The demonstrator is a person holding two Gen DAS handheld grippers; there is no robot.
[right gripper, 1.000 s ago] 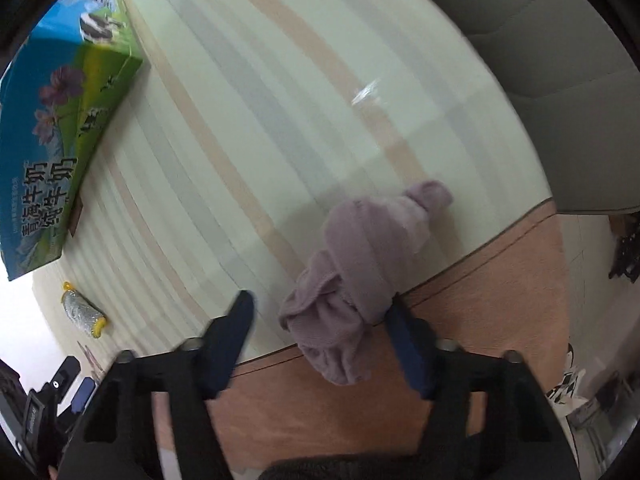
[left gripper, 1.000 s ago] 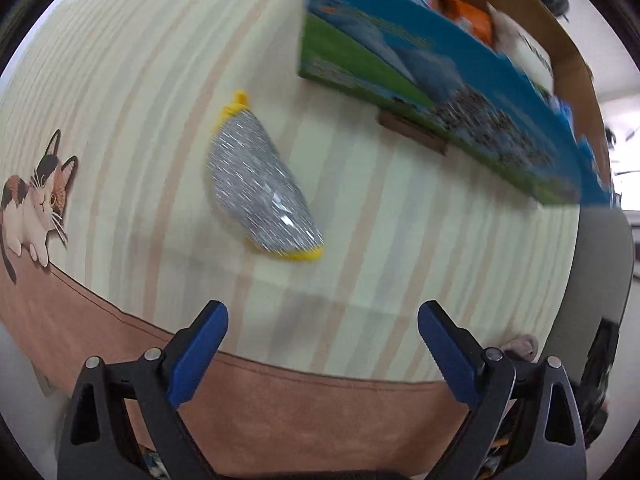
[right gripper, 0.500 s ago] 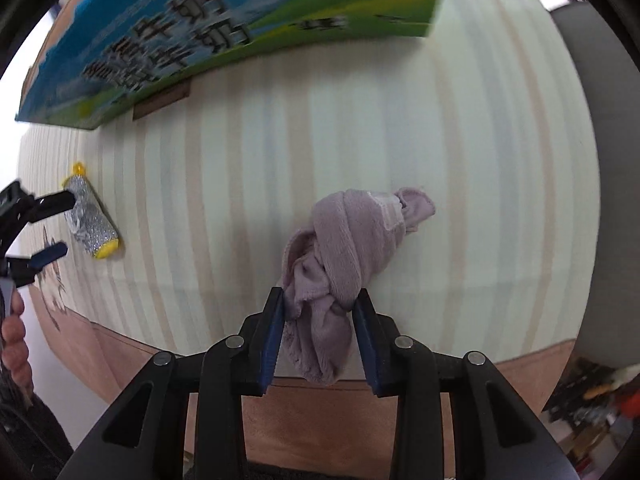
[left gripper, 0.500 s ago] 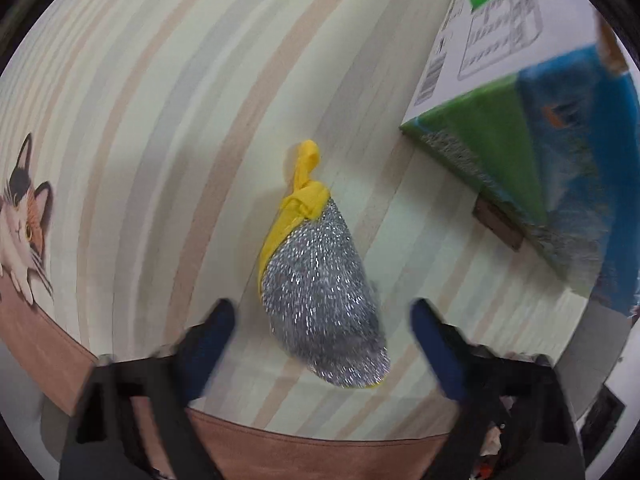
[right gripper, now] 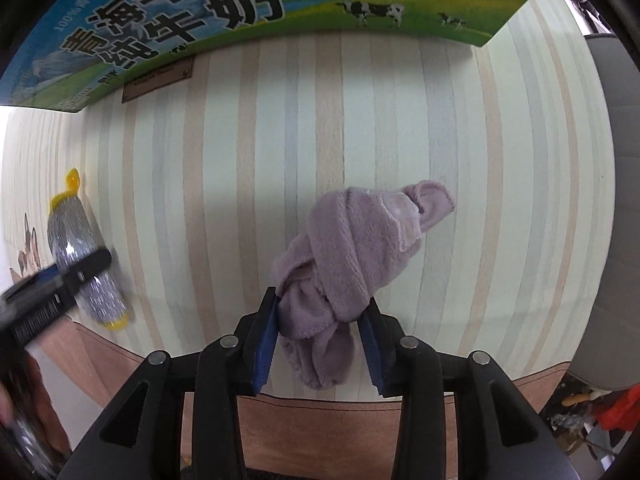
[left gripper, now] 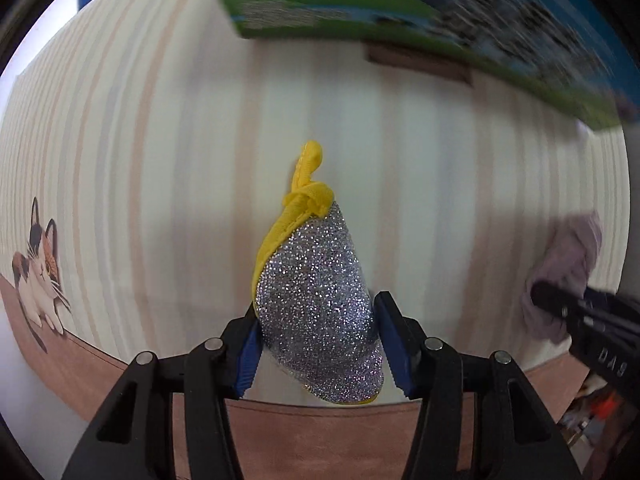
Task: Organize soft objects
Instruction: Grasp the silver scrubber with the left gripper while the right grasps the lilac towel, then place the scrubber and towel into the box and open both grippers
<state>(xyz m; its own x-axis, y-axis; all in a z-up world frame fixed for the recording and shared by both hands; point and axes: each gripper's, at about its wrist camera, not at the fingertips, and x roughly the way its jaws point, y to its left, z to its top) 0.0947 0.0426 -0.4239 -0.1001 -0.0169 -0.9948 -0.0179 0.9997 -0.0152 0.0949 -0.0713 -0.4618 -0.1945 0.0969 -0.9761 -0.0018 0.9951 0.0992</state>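
Glittering silver mesh covers the scouring pad (left gripper: 318, 304), which has a yellow edge and a knotted yellow loop at its far end and sits between the blue pads of the left gripper (left gripper: 318, 346); those jaws are closed partway, both pads pressing the pad's near half, with its loop pointing straight ahead of them. Lilac fleece, a knotted cloth (right gripper: 352, 252), is pinched the same way in the right gripper (right gripper: 322, 344), whose jaws are drawn in narrow against its lower bunch while the knot and a loose tail stick out ahead and to the right. Both things lie over the striped tablecloth (right gripper: 400, 120), near its brown border (left gripper: 320, 440). Beyond each pair of jaws, across open cloth, stands a blue and green milk carton box (right gripper: 240, 4) with a small brown label (right gripper: 158, 80) just in front of its base. Left of the left jaws a printed cat (left gripper: 38, 276) sits by the border. From the left wrist camera, the right gripper and cloth show blurred at far right.
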